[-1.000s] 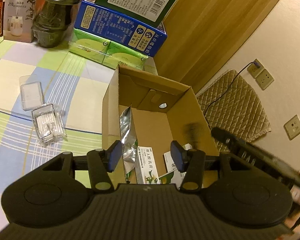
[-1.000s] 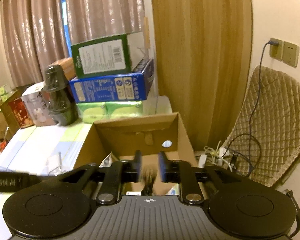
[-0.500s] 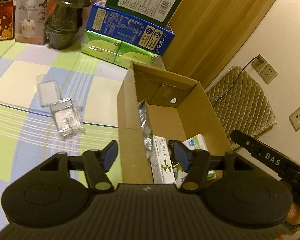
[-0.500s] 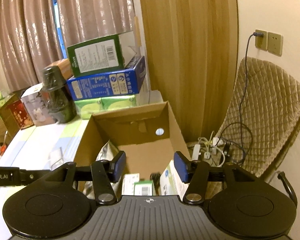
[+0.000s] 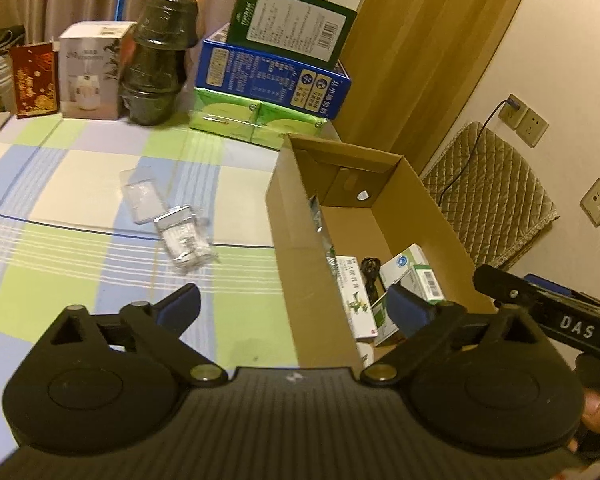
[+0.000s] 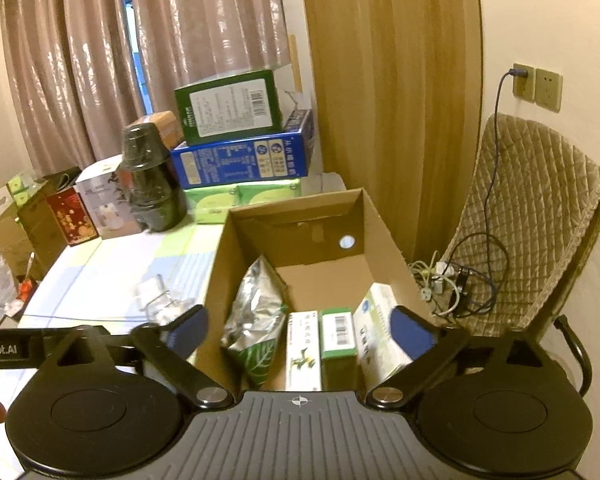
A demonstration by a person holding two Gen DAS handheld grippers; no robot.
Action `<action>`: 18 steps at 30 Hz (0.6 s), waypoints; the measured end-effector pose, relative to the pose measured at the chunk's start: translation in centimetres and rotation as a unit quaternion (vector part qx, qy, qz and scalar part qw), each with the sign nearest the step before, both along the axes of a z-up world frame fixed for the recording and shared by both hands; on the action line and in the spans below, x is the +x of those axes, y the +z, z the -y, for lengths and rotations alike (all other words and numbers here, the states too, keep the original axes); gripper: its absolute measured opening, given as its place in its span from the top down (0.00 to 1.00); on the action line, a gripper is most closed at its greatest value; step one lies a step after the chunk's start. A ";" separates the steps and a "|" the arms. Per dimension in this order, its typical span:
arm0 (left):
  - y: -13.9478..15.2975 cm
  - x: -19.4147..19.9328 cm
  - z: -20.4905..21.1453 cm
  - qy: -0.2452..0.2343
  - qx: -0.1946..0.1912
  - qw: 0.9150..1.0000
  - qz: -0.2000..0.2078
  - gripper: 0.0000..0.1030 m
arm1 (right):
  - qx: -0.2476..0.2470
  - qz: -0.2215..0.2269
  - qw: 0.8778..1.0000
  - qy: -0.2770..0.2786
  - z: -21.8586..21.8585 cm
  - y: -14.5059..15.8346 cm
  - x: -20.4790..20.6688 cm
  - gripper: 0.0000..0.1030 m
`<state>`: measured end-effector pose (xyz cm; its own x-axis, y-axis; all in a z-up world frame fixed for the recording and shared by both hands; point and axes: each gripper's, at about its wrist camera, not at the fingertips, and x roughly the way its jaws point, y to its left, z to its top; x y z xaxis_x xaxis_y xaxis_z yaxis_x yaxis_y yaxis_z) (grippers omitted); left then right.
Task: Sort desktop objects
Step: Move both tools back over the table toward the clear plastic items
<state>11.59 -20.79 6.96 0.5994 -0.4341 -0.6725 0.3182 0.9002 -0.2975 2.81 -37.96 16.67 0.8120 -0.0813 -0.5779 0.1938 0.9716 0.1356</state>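
Comparing with a second before, both tools had backed away from the cardboard box [image 6: 380, 236]. The right tool [image 6: 300, 330], whose jaws had stood nearly together over the box then, now hung spread wide and empty above its near end. The left tool [image 5: 296, 306], equally wide and empty, had swung leftward, so that its left finger lay over the desk [image 5: 72, 184] and its right finger over the box. I judged that an item had just been released into the box and that the next pick was being lined up.

Counted, largest first: one cardboard box at the right edge of the desk. Inside it: one foil pouch [image 6: 256, 312] leaning on the left wall, three cartons lying side by side, namely a large white one [image 6: 376, 332], a tall white one [image 6: 302, 354] and a green-edged one [image 6: 337, 338], and one black cable [image 5: 370, 274]. Left on the desk, well apart from the box: two clear plastic cases, one flat [image 5: 140, 196], one holding white contents [image 5: 184, 238], just beside each other. These remained to be sorted.
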 end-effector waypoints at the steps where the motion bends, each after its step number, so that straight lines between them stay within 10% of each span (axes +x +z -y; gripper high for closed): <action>1: 0.2 -0.4 -0.5 0.000 0.002 1.000 0.002 0.03 | 0.002 0.002 1.000 0.000 -0.4 0.1 -0.4 0.02; 18: 3.9 -5.5 -12.2 0.065 0.047 0.995 0.053 0.01 | 0.020 0.009 0.996 0.088 -9.9 0.6 -1.7 0.02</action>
<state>6.12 -8.64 10.84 0.7158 -0.2861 -0.6369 0.2213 0.9581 -0.1817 1.06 -28.11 17.28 0.8217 0.0859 -0.5634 0.0186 0.9840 0.1772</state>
